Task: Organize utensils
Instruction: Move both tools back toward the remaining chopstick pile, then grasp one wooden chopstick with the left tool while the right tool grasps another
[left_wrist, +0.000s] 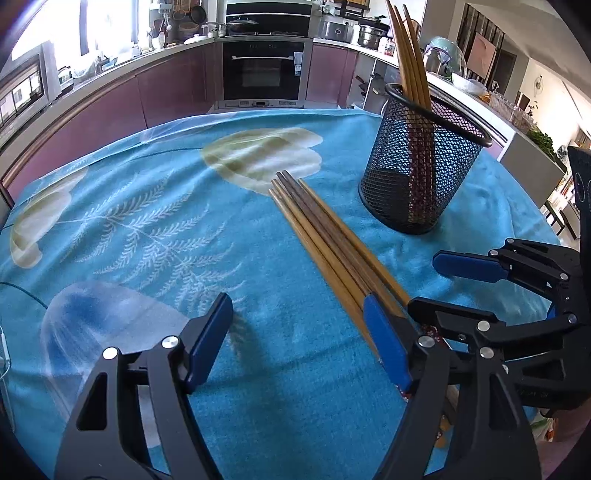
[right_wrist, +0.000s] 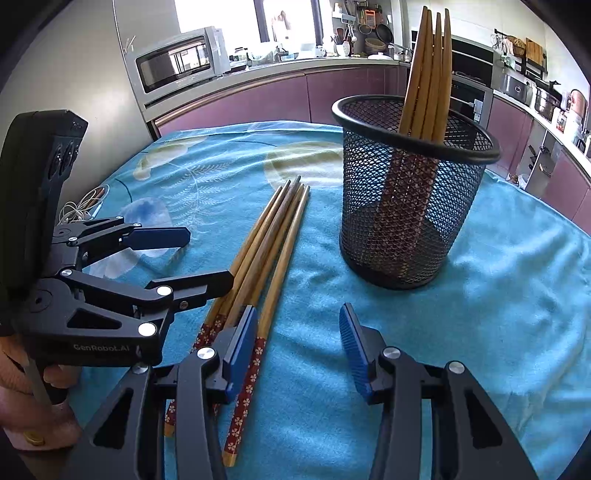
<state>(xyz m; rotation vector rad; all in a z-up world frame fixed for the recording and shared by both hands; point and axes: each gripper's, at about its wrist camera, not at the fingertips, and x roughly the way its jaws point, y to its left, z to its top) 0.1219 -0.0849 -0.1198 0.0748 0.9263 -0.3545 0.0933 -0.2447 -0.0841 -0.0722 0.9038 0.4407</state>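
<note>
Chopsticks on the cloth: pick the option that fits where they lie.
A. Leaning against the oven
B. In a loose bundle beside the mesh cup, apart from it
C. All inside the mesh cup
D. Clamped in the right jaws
B: the loose chopsticks lie flat on the cloth left of the mesh cup, not touching it; both grippers' jaws are open.

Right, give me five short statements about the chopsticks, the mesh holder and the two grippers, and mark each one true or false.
1. The black mesh holder stands upright. True.
2. The holder is empty. False: several chopsticks stand in it.
3. Loose chopsticks lie on the blue cloth. True.
4. The right gripper is shut on a chopstick. False: its jaws are open and hold nothing.
5. The left gripper is open. True.
</note>
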